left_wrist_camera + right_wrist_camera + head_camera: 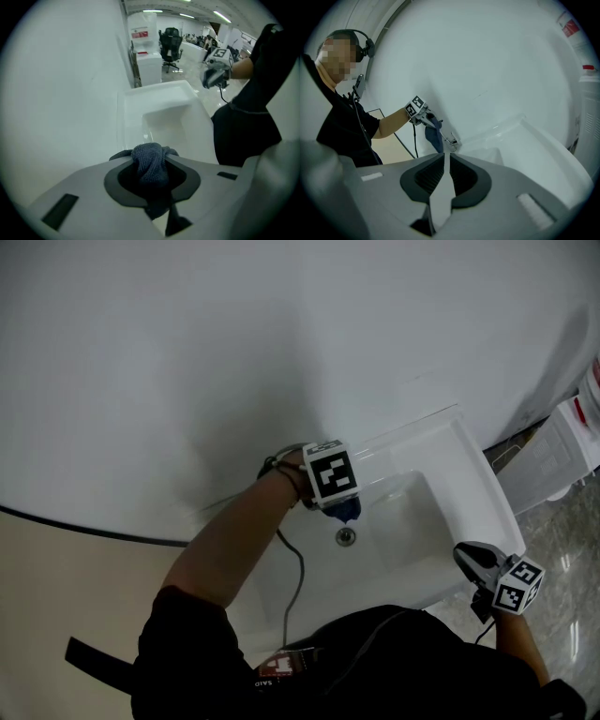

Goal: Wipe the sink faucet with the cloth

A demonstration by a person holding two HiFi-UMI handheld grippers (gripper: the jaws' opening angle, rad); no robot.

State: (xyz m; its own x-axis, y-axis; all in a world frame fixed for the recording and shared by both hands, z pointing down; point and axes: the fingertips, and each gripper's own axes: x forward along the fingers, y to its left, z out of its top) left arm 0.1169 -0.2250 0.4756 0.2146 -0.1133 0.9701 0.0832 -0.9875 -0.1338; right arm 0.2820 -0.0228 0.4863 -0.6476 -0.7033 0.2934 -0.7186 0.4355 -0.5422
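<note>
My left gripper [150, 157] is clamped on the bunched blue cloth [152, 171]. The right gripper view gives me the faucet [451, 140], cloth hanging just beside it. Head view hides that faucet under the marker cube. Right gripper [446, 171] has its jaws together, empty, by the sink [473, 460].

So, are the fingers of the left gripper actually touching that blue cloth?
Touching. The left gripper view shows the cloth bunched between the fingers, both pressed against it.
</note>
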